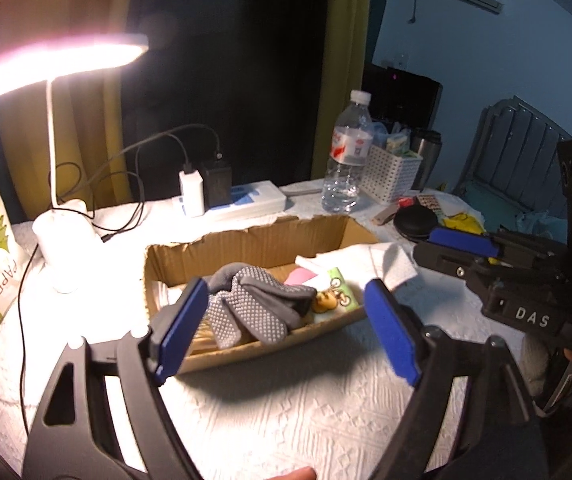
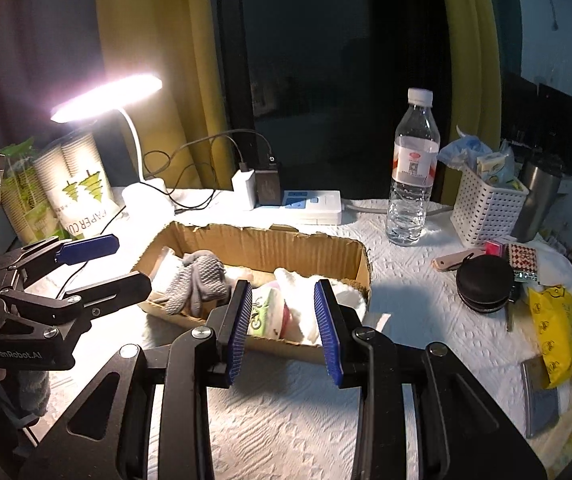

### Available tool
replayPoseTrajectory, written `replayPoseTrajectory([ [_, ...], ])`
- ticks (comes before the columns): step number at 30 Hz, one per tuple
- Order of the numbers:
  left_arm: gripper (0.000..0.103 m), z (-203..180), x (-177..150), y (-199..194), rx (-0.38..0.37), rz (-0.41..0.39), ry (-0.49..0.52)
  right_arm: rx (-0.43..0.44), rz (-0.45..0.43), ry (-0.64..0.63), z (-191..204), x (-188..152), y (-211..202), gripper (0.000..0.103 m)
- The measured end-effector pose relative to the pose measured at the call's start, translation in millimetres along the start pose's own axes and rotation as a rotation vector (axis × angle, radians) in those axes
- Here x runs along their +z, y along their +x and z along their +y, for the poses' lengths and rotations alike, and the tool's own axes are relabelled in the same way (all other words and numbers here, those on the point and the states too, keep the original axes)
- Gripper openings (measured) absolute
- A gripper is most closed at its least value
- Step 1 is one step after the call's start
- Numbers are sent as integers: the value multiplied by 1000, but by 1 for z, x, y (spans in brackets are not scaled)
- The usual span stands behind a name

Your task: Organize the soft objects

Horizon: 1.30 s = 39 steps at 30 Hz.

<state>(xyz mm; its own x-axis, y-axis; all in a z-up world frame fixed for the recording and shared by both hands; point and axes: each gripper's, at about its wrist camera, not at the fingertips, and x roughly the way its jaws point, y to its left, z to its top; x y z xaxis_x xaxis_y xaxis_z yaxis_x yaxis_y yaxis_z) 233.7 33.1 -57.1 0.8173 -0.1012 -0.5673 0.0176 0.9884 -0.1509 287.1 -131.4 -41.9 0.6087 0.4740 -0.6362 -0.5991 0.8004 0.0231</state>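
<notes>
A low cardboard box (image 1: 245, 240) (image 2: 269, 248) sits mid-table. Inside lie grey dotted gloves (image 1: 257, 300) (image 2: 199, 280), a green tissue pack with a bicycle print (image 1: 340, 290) (image 2: 263, 312), a small yellow-brown item (image 1: 326, 302) and a white towel (image 1: 378, 260) (image 2: 342, 296) at its right end. My left gripper (image 1: 286, 328) is open and empty, just in front of the box. It also shows in the right wrist view (image 2: 101, 264). My right gripper (image 2: 283, 328) is open and empty, at the box's near right side. It also shows in the left wrist view (image 1: 454, 248).
A lit white desk lamp (image 1: 61, 236) (image 2: 141, 196) stands at the left. Behind the box are a power strip with chargers (image 2: 298, 202), a water bottle (image 2: 412, 172) and a white basket (image 2: 486, 208). A black round case (image 2: 484, 284) and yellow pack (image 2: 556, 332) lie right.
</notes>
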Motion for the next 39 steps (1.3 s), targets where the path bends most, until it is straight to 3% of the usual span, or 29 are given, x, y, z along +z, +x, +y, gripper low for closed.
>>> replayPoseTrajectory([
  [26, 82, -12, -42, -92, -10, -64, 15, -32, -79, -37, 50, -31, -85, 35],
  [39, 82, -21, -49, -147, -20, -155, 27, -53, -150, -62, 72, -39, -130, 35],
])
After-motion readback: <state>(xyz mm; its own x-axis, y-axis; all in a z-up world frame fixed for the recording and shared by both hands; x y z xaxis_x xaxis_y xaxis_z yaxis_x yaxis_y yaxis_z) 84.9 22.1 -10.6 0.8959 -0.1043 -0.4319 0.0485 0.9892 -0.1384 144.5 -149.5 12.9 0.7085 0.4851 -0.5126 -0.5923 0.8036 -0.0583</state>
